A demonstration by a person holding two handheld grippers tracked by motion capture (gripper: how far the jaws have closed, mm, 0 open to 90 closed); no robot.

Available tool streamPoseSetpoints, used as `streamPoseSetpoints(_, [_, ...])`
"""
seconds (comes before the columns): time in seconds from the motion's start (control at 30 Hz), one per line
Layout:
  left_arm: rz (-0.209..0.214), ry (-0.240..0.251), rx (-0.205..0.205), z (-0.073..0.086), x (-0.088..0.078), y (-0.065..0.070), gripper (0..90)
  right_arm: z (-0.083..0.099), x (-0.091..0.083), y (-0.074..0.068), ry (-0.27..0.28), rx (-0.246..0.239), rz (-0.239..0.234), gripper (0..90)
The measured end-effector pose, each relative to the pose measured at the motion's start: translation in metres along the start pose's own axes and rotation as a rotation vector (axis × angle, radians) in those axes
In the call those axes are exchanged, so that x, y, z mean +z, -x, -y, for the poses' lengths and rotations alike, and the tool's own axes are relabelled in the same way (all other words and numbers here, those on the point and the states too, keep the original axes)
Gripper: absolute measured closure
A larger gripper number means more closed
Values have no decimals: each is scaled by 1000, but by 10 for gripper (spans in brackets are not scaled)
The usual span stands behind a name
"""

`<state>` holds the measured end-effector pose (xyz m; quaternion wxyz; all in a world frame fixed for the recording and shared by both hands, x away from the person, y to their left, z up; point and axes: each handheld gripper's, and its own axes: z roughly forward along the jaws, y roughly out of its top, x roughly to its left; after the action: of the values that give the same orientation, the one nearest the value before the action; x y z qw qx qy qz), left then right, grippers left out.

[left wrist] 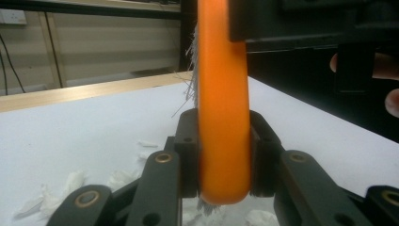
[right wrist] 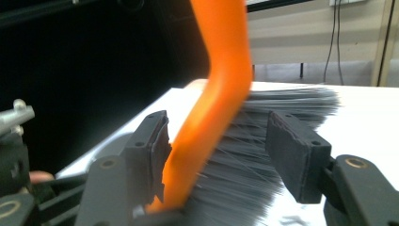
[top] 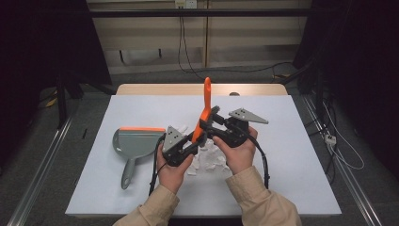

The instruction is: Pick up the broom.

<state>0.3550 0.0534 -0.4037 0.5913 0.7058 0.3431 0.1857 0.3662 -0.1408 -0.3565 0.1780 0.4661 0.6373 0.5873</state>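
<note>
While clamped left: orange brush (top: 205, 110)

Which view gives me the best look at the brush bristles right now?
The right gripper view: the grey bristles fan out from the orange brush between the right tool's open jaws. The left gripper view catches a few stray bristle tips beside the handle, clamped in the left tool. In the high view, hands hide them.

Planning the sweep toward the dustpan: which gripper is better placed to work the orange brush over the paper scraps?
Probably left. The left gripper is clamped on the brush handle, while the right gripper pads stand apart around the bristles.
</note>
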Motion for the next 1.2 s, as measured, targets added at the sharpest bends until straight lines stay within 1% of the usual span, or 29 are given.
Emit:
streamPoseSetpoints(0.07, [-21, 6, 15, 0, -1, 2, 703, 1, 5, -4, -4, 20, 16, 360])
streamPoseSetpoints(0.1, [-26, 10, 13, 0, -1, 3, 703, 1, 6, -6, -8, 21, 24, 356])
streamPoseSetpoints(0.17, [-44, 20, 29, -1, -1, 5, 702, 1, 8, -9, -6, 23, 39, 358])
streamPoseSetpoints(0.2, [-49, 30, 36, -1, -2, 8, 701, 2, 9, -10, -9, 28, 54, 355])
streamPoseSetpoints(0.23, [-52, 36, 43, -2, -2, 9, 698, 2, 11, -10, -5, 41, 53, 346])
streamPoseSetpoints(0.27, [-46, 34, 43, -2, -2, 12, 690, 3, 14, -11, -21, 51, 78, 362])
streamPoseSetpoints(0.3, [-51, 37, 53, -3, -2, 14, 686, 3, 14, -11, -29, 52, 85, 395])
streamPoseSetpoints(0.33, [-58, 38, 70, -4, -3, 16, 686, 3, 14, -11, -29, 52, 85, 395])
streamPoseSetpoints(0.37, [-59, 42, 69, -5, -3, 18, 676, 5, 15, -9, -21, 88, 77, 410])
streamPoseSetpoints(0.4, [-55, 42, 74, -5, -4, 18, 676, 5, 15, -9, -21, 88, 77, 410])
streamPoseSetpoints(0.47, [-74, 46, 116, -5, -4, 21, 670, 4, 13, -10, -13, 106, 59, 461])
streamPoseSetpoints(0.5, [-73, 43, 122, -5, -4, 21, 629, 3, 12, -10, -25, 121, 42, 521])
streamPoseSetpoints(0.57, [-90, 39, 118, -4, -2, 24, 602, 3, 13, -11, -34, 131, 36, 539])
streamPoseSetpoints(0.6, [-92, 42, 108, -4, -1, 23, 573, 2, 13, -11, -40, 148, 30, 607])
streamPoseSetpoints(0.63, [-105, 45, 112, -3, 0, 23, 573, 2, 13, -11, -40, 148, 30, 607])
streamPoseSetpoints(0.67, [-131, 61, 126, -2, 1, 21, 507, 1, 11, -10, -27, 196, -5, 678])
streamPoseSetpoints(0.7, [-128, 79, 114, -2, 1, 20, 496, -1, 10, -10, -24, 214, -22, 700])
streamPoseSetpoints(0.73, [-128, 79, 114, -2, 1, 20, 498, -1, 10, -10, -24, 214, -22, 700])
streamPoseSetpoints(0.77, [-114, 79, 104, -2, 1, 18, 488, -4, 11, -9, -22, 173, -19, 702])
streamPoseSetpoints(0.8, [-104, 85, 94, -2, 0, 19, 488, -4, 11, -9, -22, 173, -19, 702])
streamPoseSetpoints(0.83, [-86, 77, 109, -3, -2, 18, 481, -6, 10, -6, -21, 166, -16, 702])
streamPoseSetpoints(0.9, [-82, 69, 107, -3, -3, 17, 421, -9, 8, -2, -9, 161, -12, 702])
streamPoseSetpoints(0.93, [-73, 64, 91, -3, -4, 16, 421, -9, 8, -2, -9, 161, -12, 702])
streamPoseSetpoints(0.97, [-72, 53, 111, -3, -5, 13, 375, -13, 5, 3, -4, 157, -3, 702])
streamPoseSetpoints(1.07, [-52, 61, 78, -4, -10, 10, 349, -16, 2, 8, -3, 138, 4, 702])
streamPoseSetpoints(1.1, [-38, 55, 98, -6, -13, 7, 312, -19, -2, 13, -20, 106, 10, 702])
streamPoseSetpoints(1.13, [-32, 55, 94, -7, -14, 5, 293, -20, -3, 14, -28, 87, 19, 702])
streamPoseSetpoints(1.17, [-27, 57, 81, -8, -16, 3, 293, -20, -3, 14, -28, 87, 19, 702])
streamPoseSetpoints(1.2, [-15, 53, 87, -10, -19, -1, 248, -22, -7, 20, -52, 61, 20, 702])
